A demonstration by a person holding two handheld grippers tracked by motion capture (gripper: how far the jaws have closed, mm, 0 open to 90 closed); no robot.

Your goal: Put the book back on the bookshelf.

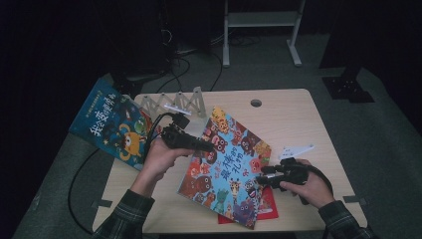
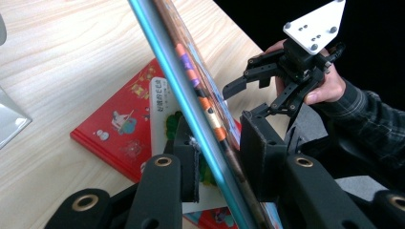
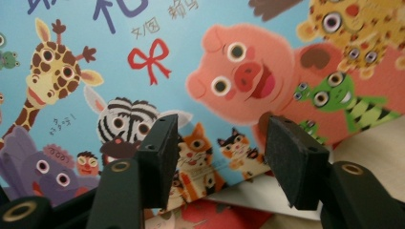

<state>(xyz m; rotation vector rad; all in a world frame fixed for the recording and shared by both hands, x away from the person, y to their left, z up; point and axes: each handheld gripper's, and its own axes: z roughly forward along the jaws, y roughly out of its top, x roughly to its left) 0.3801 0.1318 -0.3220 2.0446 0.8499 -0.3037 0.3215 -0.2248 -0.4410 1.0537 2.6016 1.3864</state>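
At the far left of the high view, a blue picture book (image 1: 113, 124) with yellow characters and an orange creature on its cover is seen overhanging the left edge of the pale wood-grain table (image 1: 293, 119). Just behind it, a white zigzag rack (image 1: 171, 103) is stood on the tabletop.

Next comes the left gripper (image 1: 206, 146), held in the left hand (image 1: 159, 160). Its black padded jaws are clamped on the left edge of the animal picture book (image 1: 226, 167), which is seen edge-on between the pads in the left gripper view (image 2: 210, 119), tilted up off the table. The book is thin, flat and rectangular, with a glossy light-blue cover crowded with cartoon animals: a giraffe, a zebra, a pink pig, a green frog and a small cat are made out in the right gripper view (image 3: 200, 71), with a red bow near the title.

Beneath it, a red book (image 2: 119, 129) is laid flat, with a white-covered one partly visible on top. Four books are counted.

To the right, the right gripper (image 1: 262, 178) is held in the right hand (image 1: 311, 186), its jaws parted and empty just before the cover's lower edge.
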